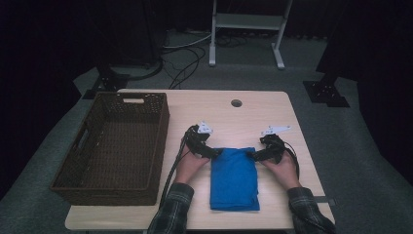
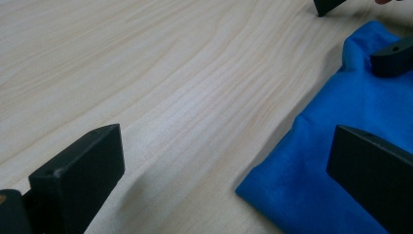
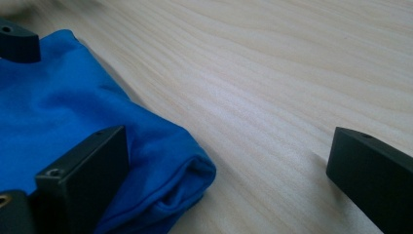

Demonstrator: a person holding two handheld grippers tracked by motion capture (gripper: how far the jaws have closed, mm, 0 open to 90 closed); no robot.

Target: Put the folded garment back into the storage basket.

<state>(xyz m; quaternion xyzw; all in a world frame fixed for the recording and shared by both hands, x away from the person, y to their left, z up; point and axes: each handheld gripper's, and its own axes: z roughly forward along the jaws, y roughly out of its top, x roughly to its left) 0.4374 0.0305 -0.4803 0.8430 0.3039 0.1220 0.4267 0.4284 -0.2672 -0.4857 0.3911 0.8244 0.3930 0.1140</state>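
A folded blue cloth (image 1: 234, 178) lies on the wooden table (image 1: 253, 114), near its front edge. My left gripper (image 1: 215, 152) is at the cloth's far left corner and my right gripper (image 1: 253, 155) at its far right corner. The left gripper (image 2: 224, 146) is open low over the table, one jaw above bare wood and the other above the blue cloth (image 2: 350, 122). Likewise the right gripper (image 3: 229, 146) is open, one jaw over the cloth (image 3: 58, 102) and the other over wood. The corner fold sits between its jaws, and nothing is gripped.
A dark wicker basket (image 1: 155, 141), empty inside, stands on the left part of the table, close to my left hand. A small round hole (image 1: 236, 103) marks the table's far middle. Beyond the table are a white frame (image 1: 248, 22) and floor cables.
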